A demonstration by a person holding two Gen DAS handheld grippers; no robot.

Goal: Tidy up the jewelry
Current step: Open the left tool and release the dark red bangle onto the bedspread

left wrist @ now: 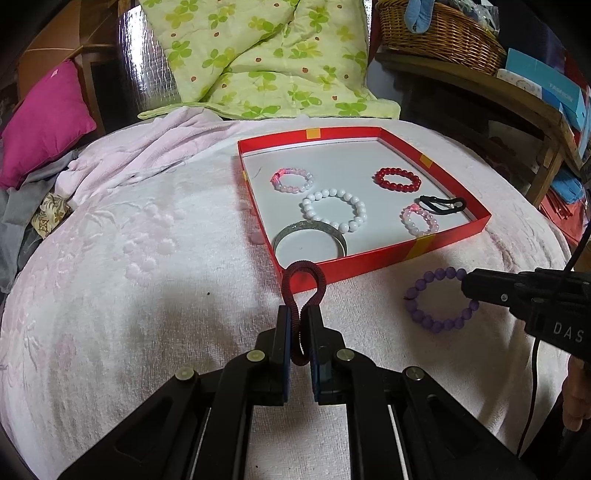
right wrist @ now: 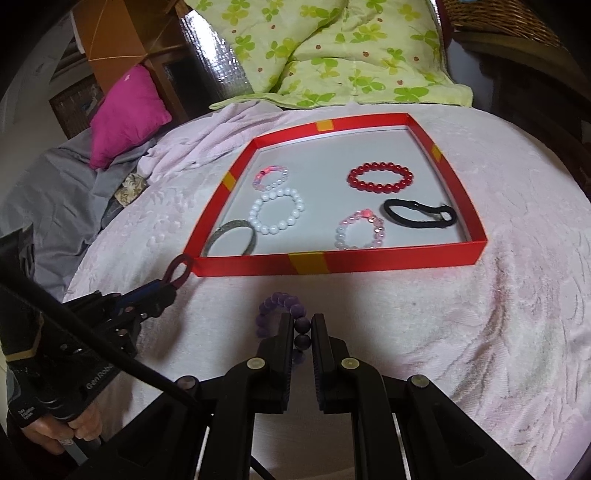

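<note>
My left gripper [left wrist: 300,310] is shut on a dark red hair tie [left wrist: 303,282], whose loop stands up just before the near left corner of the red tray [left wrist: 369,266]. My right gripper [right wrist: 303,321] is shut on a purple bead bracelet [right wrist: 277,300] that lies on the blanket in front of the tray [right wrist: 258,267]. In the tray lie a silver bangle [left wrist: 310,236], a white bead bracelet [left wrist: 334,209], two pink bead bracelets [left wrist: 292,180], a red bead bracelet [left wrist: 398,180] and a black hair tie [left wrist: 443,204].
The tray rests on a pale pink blanket [left wrist: 147,258] over a bed. A green clover quilt [left wrist: 266,62] lies behind it and a magenta pillow [left wrist: 44,122] at far left. A wicker basket [left wrist: 439,33] stands on a wooden shelf at right. A hand [right wrist: 70,424] holds the left gripper's handle.
</note>
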